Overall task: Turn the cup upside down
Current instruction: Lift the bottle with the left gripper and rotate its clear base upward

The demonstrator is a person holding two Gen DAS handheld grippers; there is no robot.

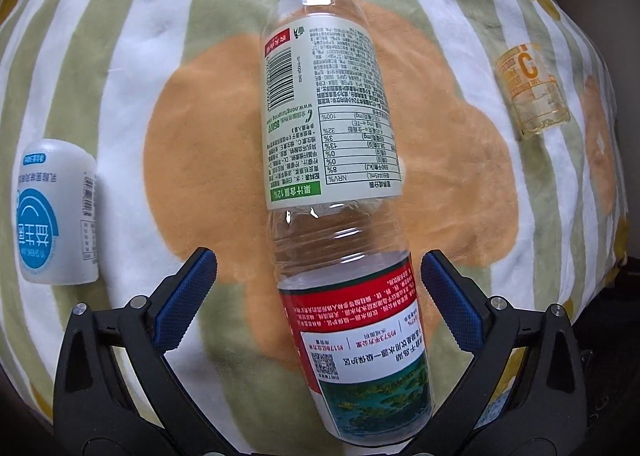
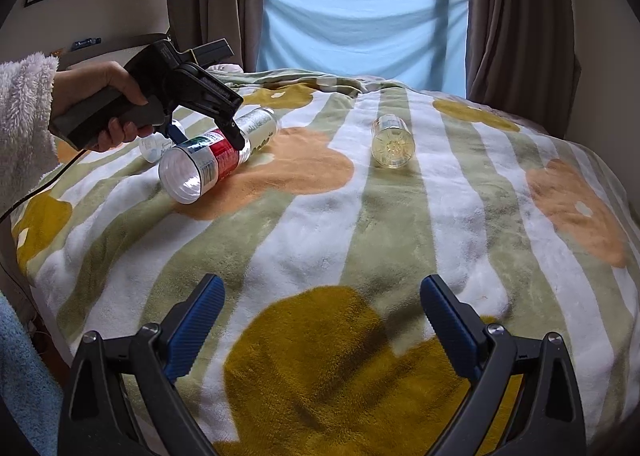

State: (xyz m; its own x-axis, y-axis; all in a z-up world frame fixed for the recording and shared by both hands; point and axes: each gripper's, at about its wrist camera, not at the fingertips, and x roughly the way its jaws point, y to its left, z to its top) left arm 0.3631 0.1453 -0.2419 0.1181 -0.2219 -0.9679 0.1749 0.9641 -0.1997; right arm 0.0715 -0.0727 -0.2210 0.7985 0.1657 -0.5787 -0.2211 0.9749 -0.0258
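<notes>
A clear cup with a red label (image 1: 360,336) lies on its side on the striped blanket (image 1: 120,56), its open mouth (image 2: 182,176) facing the right wrist camera. My left gripper (image 1: 318,260) is open and straddles this cup. The right pad (image 1: 444,296) is almost at the cup's wall and the left pad (image 1: 184,296) stands clear of it. A second clear cup with a white and green label (image 1: 324,116) lies end to end beyond the first. My right gripper (image 2: 320,282) is open over the near blanket and holds nothing.
A white cup with blue print (image 1: 56,212) lies to the left and a yellowish clear cup (image 1: 532,88) to the right, also on its side (image 2: 393,140). A hand (image 2: 108,104) in a fluffy sleeve holds the left gripper. Curtains and a blue cloth (image 2: 360,24) are behind the bed.
</notes>
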